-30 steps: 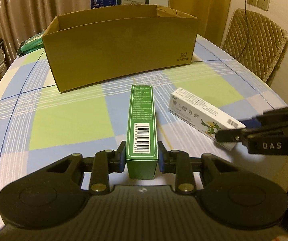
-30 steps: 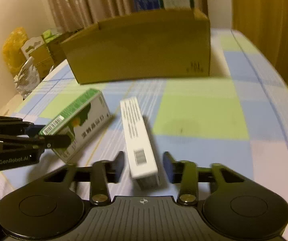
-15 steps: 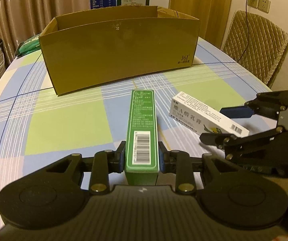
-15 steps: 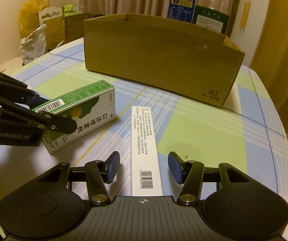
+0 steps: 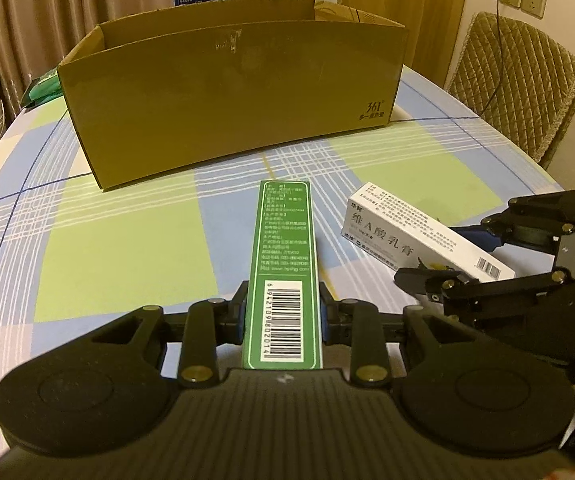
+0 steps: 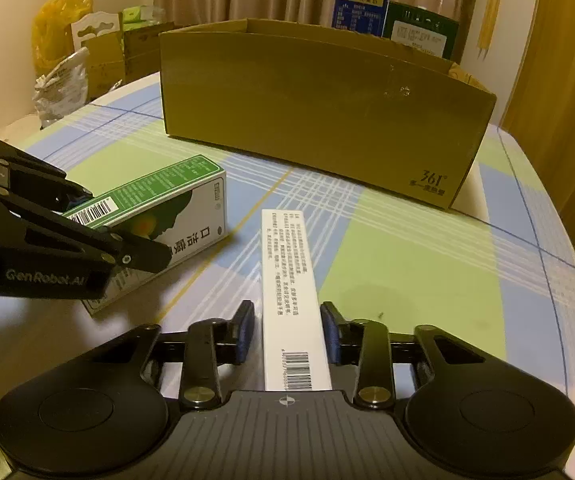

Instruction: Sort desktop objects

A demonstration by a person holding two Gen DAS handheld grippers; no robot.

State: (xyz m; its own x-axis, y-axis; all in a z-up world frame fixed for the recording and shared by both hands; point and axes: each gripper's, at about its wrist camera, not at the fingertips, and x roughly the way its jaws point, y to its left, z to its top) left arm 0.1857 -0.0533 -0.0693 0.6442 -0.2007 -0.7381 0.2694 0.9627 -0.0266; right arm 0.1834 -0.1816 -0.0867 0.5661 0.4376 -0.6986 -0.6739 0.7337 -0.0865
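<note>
Green carton [image 5: 284, 280] at frame centre is pinched by our left gripper [image 5: 283, 312]. Our right gripper [image 6: 287, 332] straddles the white carton [image 6: 291, 300], pads w/ a gap on the left side, not yet clamped. Lifting now, it'd likely slip; cardboard box [image 5: 231, 92] sits upper centre.

The table [image 5: 127, 240] wears a plaid cloth of green, blue and white squares. On it stands an open cardboard box [image 5: 231, 92] at the far side. Nearer lie two long cartons well apart from it — a green toothpaste box [image 5: 283, 248] and, just beside it, a white ointment box [image 5: 407, 236].
</note>
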